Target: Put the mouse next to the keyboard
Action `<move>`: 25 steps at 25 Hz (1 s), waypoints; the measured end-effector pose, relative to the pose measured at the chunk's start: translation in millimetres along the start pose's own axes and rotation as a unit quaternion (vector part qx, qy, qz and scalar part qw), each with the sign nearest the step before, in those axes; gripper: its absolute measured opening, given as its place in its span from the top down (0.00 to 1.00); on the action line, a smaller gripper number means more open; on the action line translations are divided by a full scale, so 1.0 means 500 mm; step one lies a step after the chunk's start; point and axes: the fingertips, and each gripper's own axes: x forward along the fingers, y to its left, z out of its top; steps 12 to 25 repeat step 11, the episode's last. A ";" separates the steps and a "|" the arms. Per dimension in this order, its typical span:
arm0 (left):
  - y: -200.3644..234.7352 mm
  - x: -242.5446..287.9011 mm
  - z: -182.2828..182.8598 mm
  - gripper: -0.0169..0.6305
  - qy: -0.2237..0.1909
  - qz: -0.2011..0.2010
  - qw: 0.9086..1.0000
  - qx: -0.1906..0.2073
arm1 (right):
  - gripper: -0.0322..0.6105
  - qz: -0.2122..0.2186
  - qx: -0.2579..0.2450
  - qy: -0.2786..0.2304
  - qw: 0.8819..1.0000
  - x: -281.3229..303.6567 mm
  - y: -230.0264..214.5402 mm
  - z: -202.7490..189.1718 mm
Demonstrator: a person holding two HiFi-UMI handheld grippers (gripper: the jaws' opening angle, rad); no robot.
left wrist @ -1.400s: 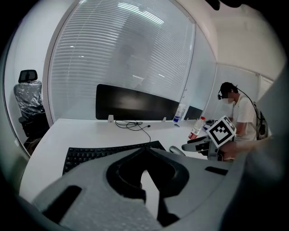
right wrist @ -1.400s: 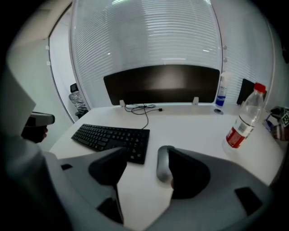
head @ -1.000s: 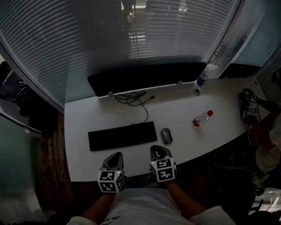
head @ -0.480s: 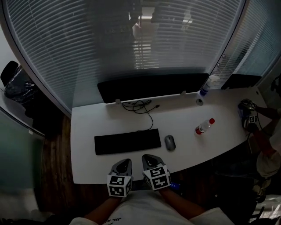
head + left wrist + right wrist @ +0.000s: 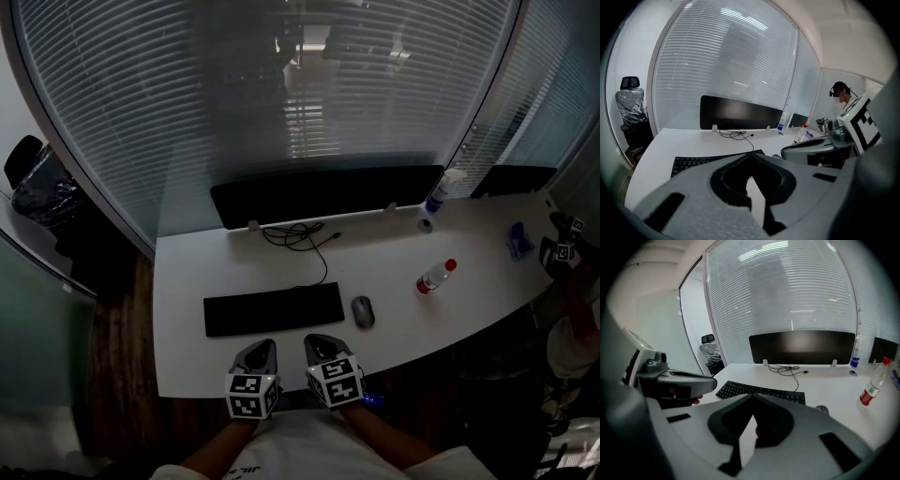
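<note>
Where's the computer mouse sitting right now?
In the head view, the mouse lies on the white desk, just right of the black keyboard, with the red-capped bottle farther right.

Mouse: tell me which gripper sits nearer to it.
Right. The right gripper is at the near edge of the desk, a little to the near-left of the mouse. The left gripper is beside it, farther left, in front of the keyboard.

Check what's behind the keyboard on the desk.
Behind the keyboard lies a loosely coiled black cable, then a long black panel standing along the desk back edge. The panel hides whatever is behind it.
</note>
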 end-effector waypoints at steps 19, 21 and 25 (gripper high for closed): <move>0.011 -0.002 0.007 0.96 -0.003 0.007 1.000 -0.001 | 0.95 0.003 0.001 0.003 1.000 0.000 0.001 0.005; 0.011 -0.002 0.007 0.96 -0.003 0.007 1.000 -0.001 | 0.95 0.003 0.001 0.003 1.000 0.000 0.001 0.005; 0.011 -0.002 0.007 0.96 -0.003 0.007 1.000 -0.001 | 0.95 0.003 0.001 0.003 1.000 0.000 0.001 0.005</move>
